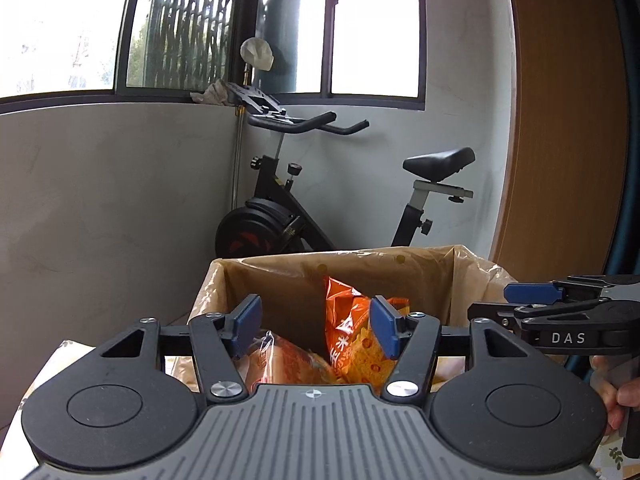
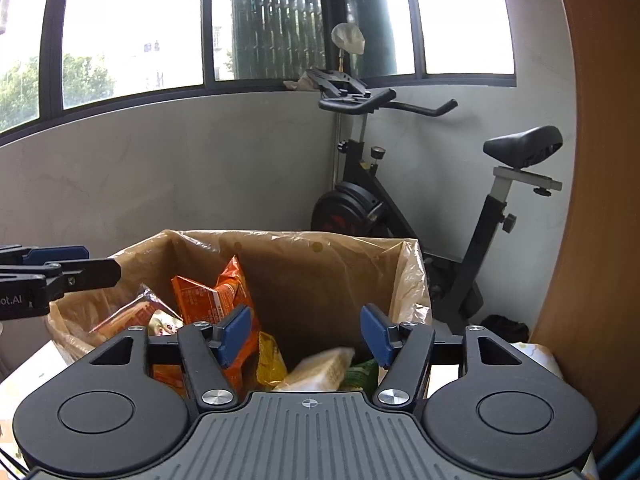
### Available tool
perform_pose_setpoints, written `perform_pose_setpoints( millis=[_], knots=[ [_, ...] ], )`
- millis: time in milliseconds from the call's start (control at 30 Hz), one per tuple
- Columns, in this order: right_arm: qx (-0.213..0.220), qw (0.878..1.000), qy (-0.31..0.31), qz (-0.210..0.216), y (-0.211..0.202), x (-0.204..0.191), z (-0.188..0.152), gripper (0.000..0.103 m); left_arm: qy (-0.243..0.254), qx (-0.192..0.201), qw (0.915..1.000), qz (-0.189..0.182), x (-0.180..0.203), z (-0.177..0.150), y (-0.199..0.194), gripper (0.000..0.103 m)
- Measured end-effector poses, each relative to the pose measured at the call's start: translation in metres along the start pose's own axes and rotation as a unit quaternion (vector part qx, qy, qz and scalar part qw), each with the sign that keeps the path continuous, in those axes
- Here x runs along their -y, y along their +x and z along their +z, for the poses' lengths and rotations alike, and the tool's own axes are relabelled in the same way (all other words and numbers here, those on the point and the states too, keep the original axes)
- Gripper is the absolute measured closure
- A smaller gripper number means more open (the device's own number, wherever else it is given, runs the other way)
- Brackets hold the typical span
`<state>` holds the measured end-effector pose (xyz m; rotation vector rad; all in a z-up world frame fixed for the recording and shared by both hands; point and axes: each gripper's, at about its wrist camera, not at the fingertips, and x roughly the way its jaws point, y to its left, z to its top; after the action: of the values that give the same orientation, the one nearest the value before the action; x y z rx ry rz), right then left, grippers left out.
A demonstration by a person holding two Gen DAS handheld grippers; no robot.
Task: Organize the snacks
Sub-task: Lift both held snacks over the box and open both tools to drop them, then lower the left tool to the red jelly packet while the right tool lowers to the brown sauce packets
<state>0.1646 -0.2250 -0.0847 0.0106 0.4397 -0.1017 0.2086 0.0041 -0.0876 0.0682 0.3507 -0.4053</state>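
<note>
We hold both claws at the near rim of the lined box [image 2: 304, 280], and the main hazards sit right at the fingertips. The thin plastic liner [image 2: 408, 280] drapes loosely over the box walls; we judge that a pad catching it on a downward reach could drag it inward or tear it. The packets inside stand loosely against one another, so a push from either claw could tip the upright orange snack bag [image 2: 216, 292] or crush the soft pale packet [image 2: 320, 368] lying low in the box, beside a yellow packet [image 2: 270, 364] and a green packet [image 2: 362, 374]. The two claws also work close together over the same opening, so we judge a collision between them possible. The right claw [image 2: 306, 334] stands wide open, its blue pads well apart, holding nothing and touching nothing that we can see. The left claw [image 1: 316, 326] is likewise wide open and empty; the orange bag [image 1: 352, 328] and a clear-wrapped packet [image 1: 280, 364] lie beyond its pads inside the box. The box rests on a light surface [image 2: 28, 372]. Farther back, an exercise bike [image 2: 440, 208] stands against the wall below the windows [image 2: 132, 24].
</note>
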Motion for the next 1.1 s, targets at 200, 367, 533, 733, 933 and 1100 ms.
perform_pose_setpoints(
  millis=[200, 367, 533, 733, 933, 1100],
  knots=[
    [0.030, 0.999, 0.035, 0.000, -0.041, 0.010, -0.017, 0.045, -0.031, -0.003, 0.9995, 0.008, -0.029, -0.015, -0.031, 0.041],
    [0.066, 0.996, 0.063, -0.018, -0.080, 0.019, -0.039, 0.045, -0.041, -0.004, 0.9989, 0.021, -0.046, -0.032, -0.063, 0.041],
    [0.071, 0.989, 0.120, -0.042, -0.102, 0.031, -0.075, 0.045, -0.047, -0.036, 0.9979, 0.028, -0.058, -0.063, -0.074, 0.041],
    [0.004, 0.993, 0.107, -0.050, -0.087, 0.022, -0.120, 0.047, -0.069, -0.072, 0.9946, 0.027, -0.062, -0.104, -0.070, 0.041],
    [-0.056, 0.992, 0.103, -0.042, -0.061, 0.000, -0.154, 0.047, -0.074, -0.108, 0.9911, 0.024, -0.058, -0.138, -0.059, 0.041],
    [-0.110, 0.990, 0.088, -0.021, -0.037, -0.023, -0.176, 0.047, -0.048, -0.130, 0.9900, 0.025, -0.049, -0.165, -0.048, 0.041]
  ],
)
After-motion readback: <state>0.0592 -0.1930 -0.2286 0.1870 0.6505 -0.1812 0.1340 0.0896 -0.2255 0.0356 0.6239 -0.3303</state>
